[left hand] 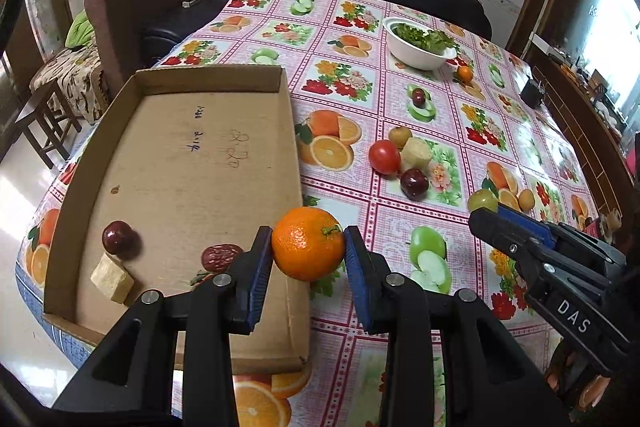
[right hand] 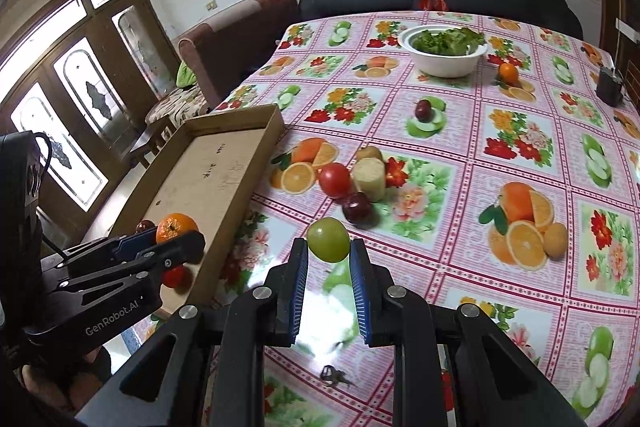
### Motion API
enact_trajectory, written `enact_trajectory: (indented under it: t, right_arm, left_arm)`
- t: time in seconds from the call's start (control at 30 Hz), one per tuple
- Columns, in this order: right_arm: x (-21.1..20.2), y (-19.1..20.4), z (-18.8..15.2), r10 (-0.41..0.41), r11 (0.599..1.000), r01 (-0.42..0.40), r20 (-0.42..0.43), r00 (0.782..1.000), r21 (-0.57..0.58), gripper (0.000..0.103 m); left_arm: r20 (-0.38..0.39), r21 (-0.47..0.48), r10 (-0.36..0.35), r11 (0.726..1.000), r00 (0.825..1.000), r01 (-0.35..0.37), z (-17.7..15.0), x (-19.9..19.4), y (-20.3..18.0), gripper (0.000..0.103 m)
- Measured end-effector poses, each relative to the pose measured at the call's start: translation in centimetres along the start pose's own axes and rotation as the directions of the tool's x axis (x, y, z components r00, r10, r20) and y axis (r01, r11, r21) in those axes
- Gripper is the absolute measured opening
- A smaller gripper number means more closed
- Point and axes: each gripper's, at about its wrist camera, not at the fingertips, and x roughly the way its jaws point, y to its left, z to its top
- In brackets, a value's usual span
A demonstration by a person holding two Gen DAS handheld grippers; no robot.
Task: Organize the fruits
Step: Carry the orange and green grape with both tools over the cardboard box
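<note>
Fruits were partly sorted: the cardboard tray (left hand: 172,155) on the table (left hand: 400,219) held a dark plum (left hand: 117,237), a red date (left hand: 221,255) and a pale cut chunk (left hand: 112,278), so approx. a third was done, judging by what lay loose. Left on the cloth: tomato (left hand: 384,157), pale stalk piece (left hand: 416,153), brownish fruit (left hand: 399,135), dark plum no. 2 (left hand: 414,183), another plum (left hand: 419,97) farther back, a small orange (left hand: 464,73) by the white bowl (left hand: 416,57) of greens.

Left gripper (left hand: 308,247) pinched an orange (left hand: 308,243) w/ both pads touching, held just beside the tray's near right wall. Right gripper (right hand: 329,259) pinched a green fruit (right hand: 328,239) above the cloth, well apart from the tray.

Writing: "DAS" on the right gripper's body, "GenRobot.AI" on the left's; pen scrawl on the tray floor, illegible.
</note>
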Motion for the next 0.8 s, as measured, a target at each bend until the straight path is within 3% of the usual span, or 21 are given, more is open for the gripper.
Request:
enact_trajectory:
  t: [0.8]
  right_arm:
    - [3.8,7.4,1.1,0.069,0.990,-0.076,-0.062,0.996,-0.120,0.021]
  left_arm:
    - [-0.002,-0.140,0.065,0.988,0.998,-0.065,0.6,0.4,7.9,0.033]
